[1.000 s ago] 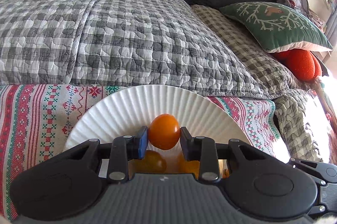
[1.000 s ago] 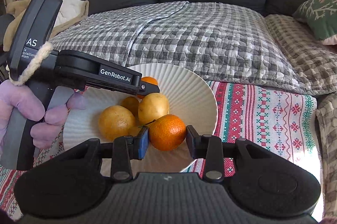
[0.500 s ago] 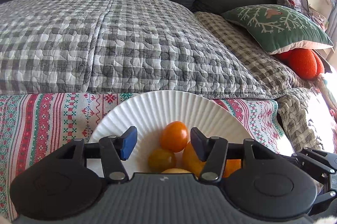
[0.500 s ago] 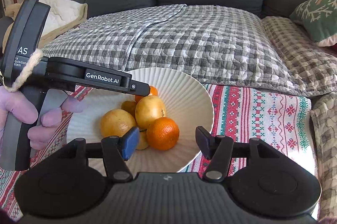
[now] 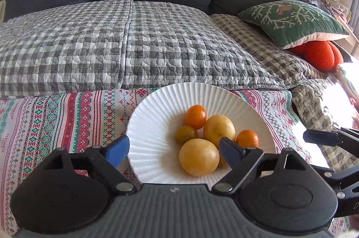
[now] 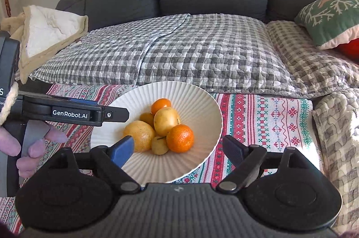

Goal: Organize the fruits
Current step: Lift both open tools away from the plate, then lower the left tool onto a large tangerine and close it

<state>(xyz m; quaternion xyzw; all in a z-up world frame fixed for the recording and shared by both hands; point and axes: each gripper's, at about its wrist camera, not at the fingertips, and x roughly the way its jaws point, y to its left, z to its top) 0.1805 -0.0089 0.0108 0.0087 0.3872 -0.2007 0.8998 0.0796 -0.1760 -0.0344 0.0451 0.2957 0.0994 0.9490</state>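
A white ribbed plate (image 5: 154,126) (image 6: 197,103) holds several fruits on a patterned cloth. In the left wrist view I see a small orange tomato (image 5: 195,116), a dull green-yellow one (image 5: 185,134), two large yellow fruits (image 5: 198,157) and a mandarin (image 5: 247,138). The right wrist view shows the mandarin (image 6: 180,138) in front of the yellow fruits (image 6: 166,121). My left gripper (image 5: 174,151) hangs above the plate's near side, its jaws opening, nothing pressed between the pads. My right gripper (image 6: 178,149) is likewise opening and empty, above the plate's near rim.
The patterned red, green and white cloth (image 5: 67,121) lies in front of a grey sofa with checked quilts (image 5: 125,43). A green cushion (image 5: 291,20) and an orange plush (image 5: 320,54) sit at the right. A cream blanket (image 6: 49,34) lies left. A gloved hand (image 6: 29,148) holds the left gripper.
Both grippers let go of their fruit: the left released the orange tomato, the right the mandarin. Both jaws spread wide and both grippers drew back and up from the plate.
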